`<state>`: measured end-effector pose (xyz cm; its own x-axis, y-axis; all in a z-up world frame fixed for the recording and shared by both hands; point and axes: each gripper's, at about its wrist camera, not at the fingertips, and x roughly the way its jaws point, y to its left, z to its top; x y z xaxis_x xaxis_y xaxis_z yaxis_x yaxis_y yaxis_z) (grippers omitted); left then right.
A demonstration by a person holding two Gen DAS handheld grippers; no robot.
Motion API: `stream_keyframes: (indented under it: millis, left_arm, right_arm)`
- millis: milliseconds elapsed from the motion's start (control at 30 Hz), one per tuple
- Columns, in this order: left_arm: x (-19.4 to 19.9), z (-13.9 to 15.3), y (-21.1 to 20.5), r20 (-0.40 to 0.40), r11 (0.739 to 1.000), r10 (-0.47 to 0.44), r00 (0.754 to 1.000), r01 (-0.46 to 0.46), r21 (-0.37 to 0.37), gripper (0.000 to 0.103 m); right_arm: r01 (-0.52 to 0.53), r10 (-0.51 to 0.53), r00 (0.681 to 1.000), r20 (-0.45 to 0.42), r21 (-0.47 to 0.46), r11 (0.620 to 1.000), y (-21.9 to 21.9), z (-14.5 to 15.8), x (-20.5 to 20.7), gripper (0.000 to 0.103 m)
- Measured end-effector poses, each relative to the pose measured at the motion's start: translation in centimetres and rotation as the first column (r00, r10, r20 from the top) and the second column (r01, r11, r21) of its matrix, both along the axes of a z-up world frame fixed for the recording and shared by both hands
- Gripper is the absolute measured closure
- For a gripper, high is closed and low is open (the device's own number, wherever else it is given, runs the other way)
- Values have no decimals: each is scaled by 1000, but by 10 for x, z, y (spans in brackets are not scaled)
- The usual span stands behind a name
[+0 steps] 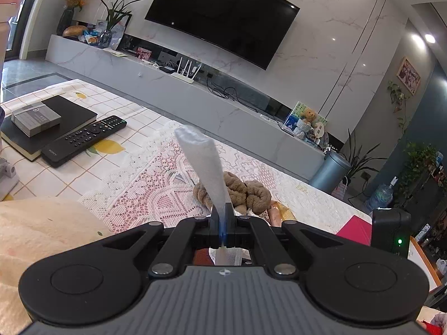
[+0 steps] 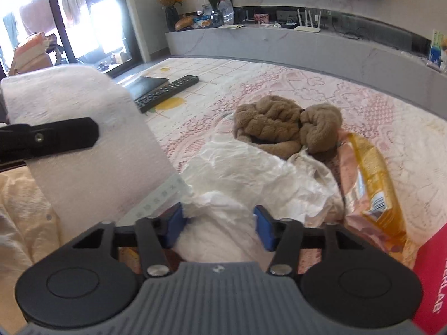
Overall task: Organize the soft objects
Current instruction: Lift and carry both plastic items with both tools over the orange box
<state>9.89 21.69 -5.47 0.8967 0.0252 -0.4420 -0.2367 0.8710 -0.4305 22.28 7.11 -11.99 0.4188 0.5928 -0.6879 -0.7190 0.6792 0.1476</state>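
Left wrist view: left gripper (image 1: 222, 217) jaws fully closed, clamped on a white foam sheet (image 1: 201, 156). Sheet is seen edge-on, rising from the jaws at lower centre up and left to mid-frame; a bit of it also pokes out behind the jaws. Brown plush towel (image 1: 245, 192) lies bunched on the lace cloth (image 1: 145, 184) just past the fingertips, right of the sheet, not touched. Upper left of the table: remote (image 1: 83, 139) beside a black book (image 1: 56, 122) with a grey box (image 1: 35, 118) on top. Red box (image 1: 354, 229) at right edge.

Right wrist view: right gripper (image 2: 219, 227) jaws partly open, blue pads (image 2: 174, 227) on either side of a crumpled white plastic bag (image 2: 251, 173). The bag bulges between the pads; the left pad looks to be against it, the right pad close, but can't tell if either presses, no firm grip visible. Bag spreads from lower centre up towards mid-frame. Brown plush towel (image 2: 282, 125) sits beyond it, centre frame, touching the bag's far edge, well apart from the jaws. Yellow packet (image 2: 371, 184) lies right of the bag, next to the towel. The left gripper's finger (image 2: 58, 136) enters from the left edge, pinching the foam sheet (image 2: 92, 150), which fills the left middle of the frame, face-on and upright. Remote (image 2: 167, 92) behind it, upper left.
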Motion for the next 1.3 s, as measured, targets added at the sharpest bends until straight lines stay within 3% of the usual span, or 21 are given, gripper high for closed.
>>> stream_keyframes:
  millis: [133, 233, 300, 500, 667, 833, 1033, 1300]
  left_arm:
    - [-1, 1, -1, 4, 1000, 2, 1000, -2, 3, 102]
    - [-2, 1, -2, 5, 1000, 6, 1000, -6, 10, 102]
    - [-3, 1, -2, 8, 1000, 9, 1000, -9, 13, 102]
    - [-6, 5, -7, 29, 999, 9, 1000, -11, 41, 102]
    - [-18, 17, -8, 91, 999, 18, 996, -21, 34, 102]
    - [-30, 29, -20, 94, 999, 6, 996, -11, 51, 102]
    - [-43, 53, -54, 132, 993, -60, 989, 46, 108, 102]
    - [-44, 77, -104, 187, 974, -185, 965, 154, 169, 102]
  right_arm:
    - [0, 0, 1000, 22, -11, 1000, 4, 3, -7, 69]
    - [27, -27, 999, 35, -10, 1000, 1, 8, -10, 87]
    - [57, -57, 998, 37, 5, 998, -5, 14, -10, 92]
    - [109, -111, 989, 98, 32, 994, -22, 38, -24, 93]
    - [147, -158, 981, 111, 103, 984, -49, 66, -39, 93]
    - [167, -191, 975, 112, 196, 966, -78, 97, -58, 93]
    - [159, -205, 969, 139, 283, 946, -110, 128, -92, 93]
    - [199, -264, 944, 199, 296, 934, -168, 153, -127, 93]
